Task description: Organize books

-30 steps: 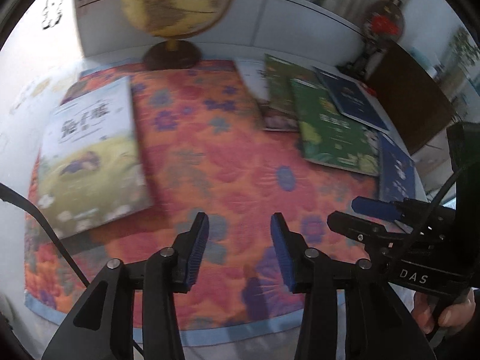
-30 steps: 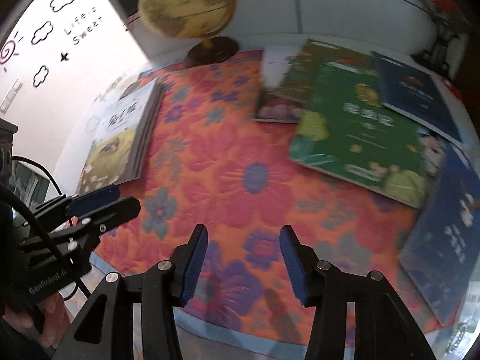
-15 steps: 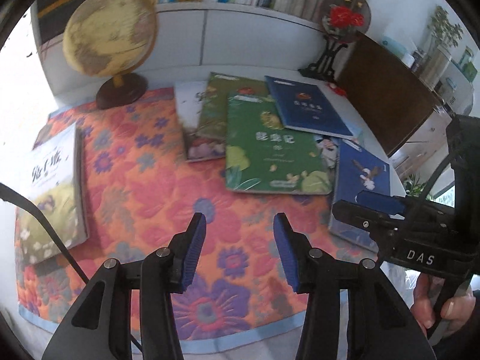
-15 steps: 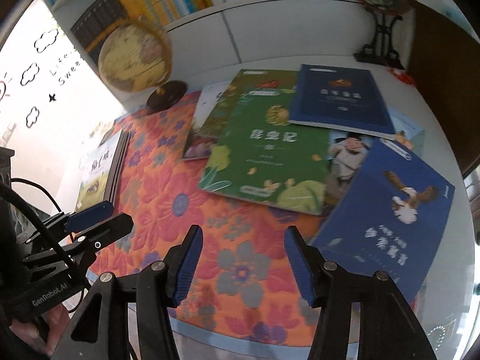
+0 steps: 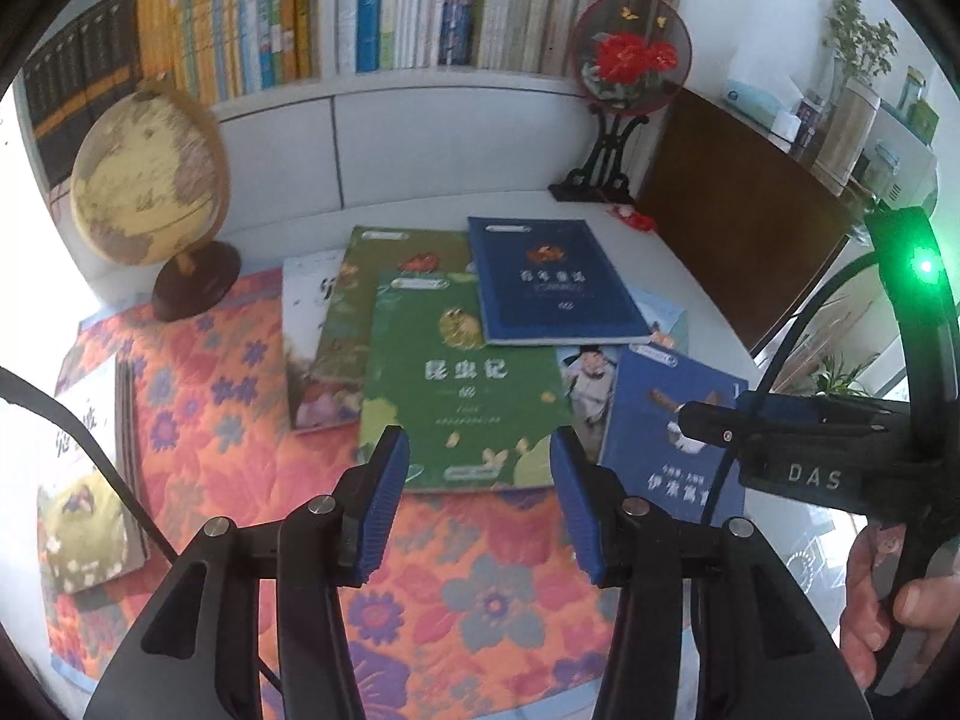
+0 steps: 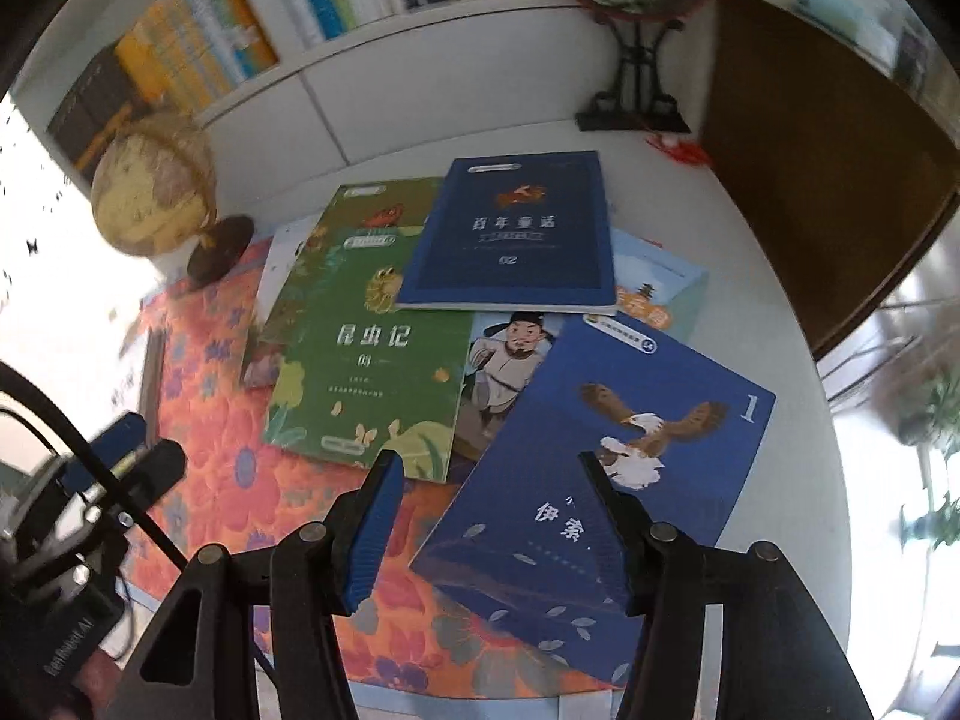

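Observation:
Several books lie overlapped on a flowered mat: a green one in the middle, a dark blue one behind it, and a blue eagle book at the right. A separate stack of books lies at the mat's left edge. My left gripper hovers open above the green book's near edge, holding nothing. My right gripper hangs over the eagle book's near left corner, its jaws opening and nothing between them. Each gripper shows in the other's view: the right gripper and the left gripper.
A globe stands at the back left of the mat. A round red-flower ornament on a black stand stands at the back right beside a brown cabinet. A full bookshelf runs behind. A hand grips the right handle.
Both grippers have swung from the left stack to the right and risen, so the overlapped books now lie under them. The right jaws stand wider; neither holds anything.

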Demonstrator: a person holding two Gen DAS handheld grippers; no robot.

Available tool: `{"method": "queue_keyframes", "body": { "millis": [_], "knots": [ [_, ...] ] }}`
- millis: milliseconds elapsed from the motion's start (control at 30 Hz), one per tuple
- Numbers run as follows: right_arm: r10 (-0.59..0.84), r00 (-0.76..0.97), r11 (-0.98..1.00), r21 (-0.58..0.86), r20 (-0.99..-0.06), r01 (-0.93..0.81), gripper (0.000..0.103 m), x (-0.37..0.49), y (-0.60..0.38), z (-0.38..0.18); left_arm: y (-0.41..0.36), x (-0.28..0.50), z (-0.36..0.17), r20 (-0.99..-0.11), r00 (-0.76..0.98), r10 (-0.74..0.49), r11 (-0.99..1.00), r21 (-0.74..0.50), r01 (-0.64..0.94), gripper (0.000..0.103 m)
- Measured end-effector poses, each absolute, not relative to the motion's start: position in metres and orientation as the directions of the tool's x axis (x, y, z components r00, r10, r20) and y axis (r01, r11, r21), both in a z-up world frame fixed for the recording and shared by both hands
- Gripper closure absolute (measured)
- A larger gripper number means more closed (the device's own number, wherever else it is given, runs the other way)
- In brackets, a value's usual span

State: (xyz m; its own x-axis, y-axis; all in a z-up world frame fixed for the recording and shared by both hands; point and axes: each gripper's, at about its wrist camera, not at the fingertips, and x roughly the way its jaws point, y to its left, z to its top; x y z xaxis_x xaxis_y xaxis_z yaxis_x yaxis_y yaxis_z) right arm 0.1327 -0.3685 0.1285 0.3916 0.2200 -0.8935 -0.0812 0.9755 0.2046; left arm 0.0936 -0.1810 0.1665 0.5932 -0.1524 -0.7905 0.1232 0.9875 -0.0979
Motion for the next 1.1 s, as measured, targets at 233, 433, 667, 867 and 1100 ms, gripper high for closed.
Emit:
{"method": "queue_keyframes", "body": {
  "millis": [233,433,667,867,1100],
  "knots": [
    [0.188,0.377,0.981,0.192,-0.907,-0.027,0.047,0.150,-0.400,0.128,-0.206,0.118,0.173,-0.775,0.610,-0.163,0.984,-0.084,0.156,0.055],
    [0.170,0.387,0.984,0.178,-0.906,-0.016,0.047,0.163,-0.409,0.127,-0.221,0.148,0.169,-0.779,0.601,-0.180,0.979,-0.083,0.186,0.055],
    [0.192,0.402,0.976,0.216,-0.895,0.013,0.047,0.194,-0.425,0.112,-0.222,0.199,0.141,-0.810,0.550,-0.203,0.977,-0.129,0.171,0.049],
    [0.260,0.430,0.951,0.306,-0.865,0.039,0.047,0.235,-0.437,0.089,-0.223,0.248,0.101,-0.848,0.481,-0.225,0.972,-0.162,0.169,0.049],
    [0.286,0.422,0.937,0.343,-0.860,0.063,0.047,0.275,-0.438,0.057,-0.225,0.282,0.066,-0.868,0.433,-0.245,0.968,-0.194,0.161,0.050]
  ]
}}
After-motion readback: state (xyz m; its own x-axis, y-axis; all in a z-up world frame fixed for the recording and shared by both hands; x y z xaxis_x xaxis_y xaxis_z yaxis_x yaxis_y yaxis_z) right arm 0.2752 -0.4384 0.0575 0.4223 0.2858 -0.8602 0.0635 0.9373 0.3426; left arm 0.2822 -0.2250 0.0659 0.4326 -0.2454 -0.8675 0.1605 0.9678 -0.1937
